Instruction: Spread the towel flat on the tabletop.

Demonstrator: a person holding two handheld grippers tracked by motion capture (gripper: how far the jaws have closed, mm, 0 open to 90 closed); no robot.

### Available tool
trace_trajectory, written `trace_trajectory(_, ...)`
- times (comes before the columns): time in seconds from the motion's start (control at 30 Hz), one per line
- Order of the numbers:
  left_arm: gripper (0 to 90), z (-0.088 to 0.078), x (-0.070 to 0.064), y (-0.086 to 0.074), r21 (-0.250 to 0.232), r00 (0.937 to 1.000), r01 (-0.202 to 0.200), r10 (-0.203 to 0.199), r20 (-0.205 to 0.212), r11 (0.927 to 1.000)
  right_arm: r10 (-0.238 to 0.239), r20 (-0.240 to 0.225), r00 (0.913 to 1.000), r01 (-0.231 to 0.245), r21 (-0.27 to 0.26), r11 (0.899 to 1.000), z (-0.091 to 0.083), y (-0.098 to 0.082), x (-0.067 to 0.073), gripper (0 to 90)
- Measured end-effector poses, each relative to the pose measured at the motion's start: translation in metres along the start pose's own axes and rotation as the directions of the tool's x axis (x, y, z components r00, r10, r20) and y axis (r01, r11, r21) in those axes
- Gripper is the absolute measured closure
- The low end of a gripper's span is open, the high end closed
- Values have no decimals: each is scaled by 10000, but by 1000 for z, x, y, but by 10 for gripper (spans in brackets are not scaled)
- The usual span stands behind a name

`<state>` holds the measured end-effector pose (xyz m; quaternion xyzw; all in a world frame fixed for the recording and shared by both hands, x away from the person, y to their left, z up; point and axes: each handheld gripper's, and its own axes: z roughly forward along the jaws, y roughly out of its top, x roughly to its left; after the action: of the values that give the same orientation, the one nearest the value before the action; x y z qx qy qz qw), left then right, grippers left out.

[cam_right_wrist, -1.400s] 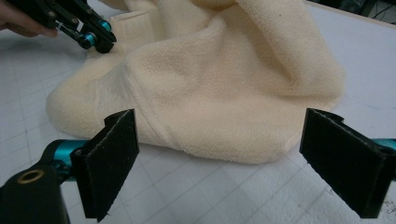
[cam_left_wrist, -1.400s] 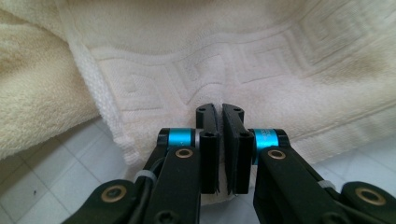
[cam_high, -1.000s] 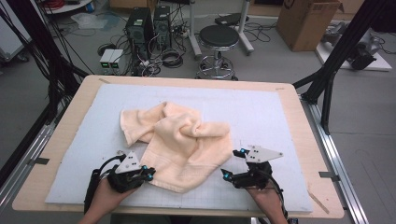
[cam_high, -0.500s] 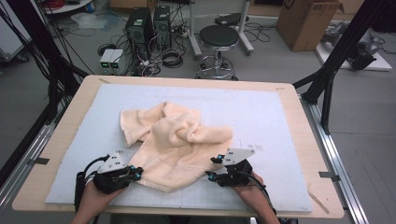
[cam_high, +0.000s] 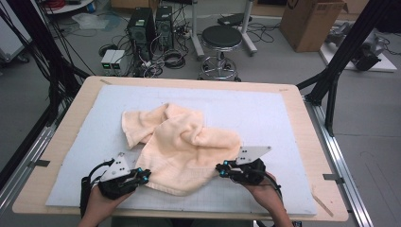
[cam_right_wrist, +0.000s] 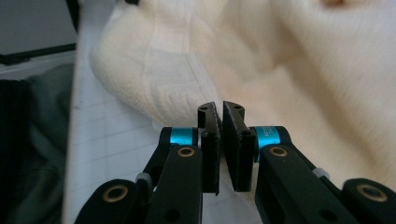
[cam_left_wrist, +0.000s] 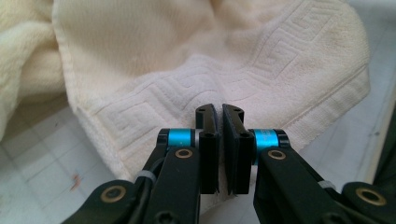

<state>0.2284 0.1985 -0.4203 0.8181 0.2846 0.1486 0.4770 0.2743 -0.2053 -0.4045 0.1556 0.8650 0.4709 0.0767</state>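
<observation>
A cream terry towel (cam_high: 184, 146) lies crumpled on the white mat (cam_high: 265, 113). My left gripper (cam_high: 145, 176) is at the towel's near left corner, its jaws shut on the patterned hem. In the left gripper view the towel (cam_left_wrist: 187, 56) spreads beyond the left gripper (cam_left_wrist: 219, 114). My right gripper (cam_high: 220, 167) is at the towel's near right edge. Its jaws have just been closing and now pinch that edge. The right gripper view has the right gripper (cam_right_wrist: 219, 112) tight against a fold of the towel (cam_right_wrist: 280, 70), slightly blurred.
The mat covers a wooden table (cam_high: 309, 142) with a narrow bare rim. Black frame posts (cam_high: 331, 85) stand at the right and left sides. Beyond the far edge, on the floor, are a stool (cam_high: 221, 38), computer cases (cam_high: 151, 23) and a cardboard box (cam_high: 307, 19).
My right gripper moved left to the towel's near right edge and its jaws closed there. The left gripper stayed at the near left corner.
</observation>
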Motion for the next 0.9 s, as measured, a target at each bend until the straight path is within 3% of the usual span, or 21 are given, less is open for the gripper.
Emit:
trace_trajectory(0.13,850,1,-7,7,-450,9995,92,-78,322,9989,-23,-34,10000,23,-94,10000,-22,17,-1,855)
trace_trajectory(0.23,850,5,-6,9,-465,9999,34,-28,128,9989,-54,264,9996,54,8,10000,-22,29,-11,855)
trace_trajectory(0.33,850,9,2,10,-522,9994,146,-162,-295,9985,227,527,9984,-241,265,9994,-5,33,-25,855)
trace_trajectory(0.4,850,14,8,10,-458,9977,185,-215,-650,9988,467,622,9970,-501,541,9973,16,34,-39,855)
trace_trajectory(0.53,849,25,16,6,294,9971,41,-19,-759,9996,979,411,9943,-1025,1300,9862,52,26,-60,853)
trace_trajectory(0.63,847,29,16,3,621,9978,15,26,-663,9981,1498,131,9886,-1501,1516,9770,66,17,-68,813)
trace_trajectory(0.73,847,31,16,2,788,9987,-31,70,-501,9969,1467,206,9890,-1482,1330,9800,61,19,-67,750)
trace_trajectory(0.9,847,30,15,2,725,9989,33,1,-470,9974,1341,144,9909,-1346,448,9899,33,25,-57,666)
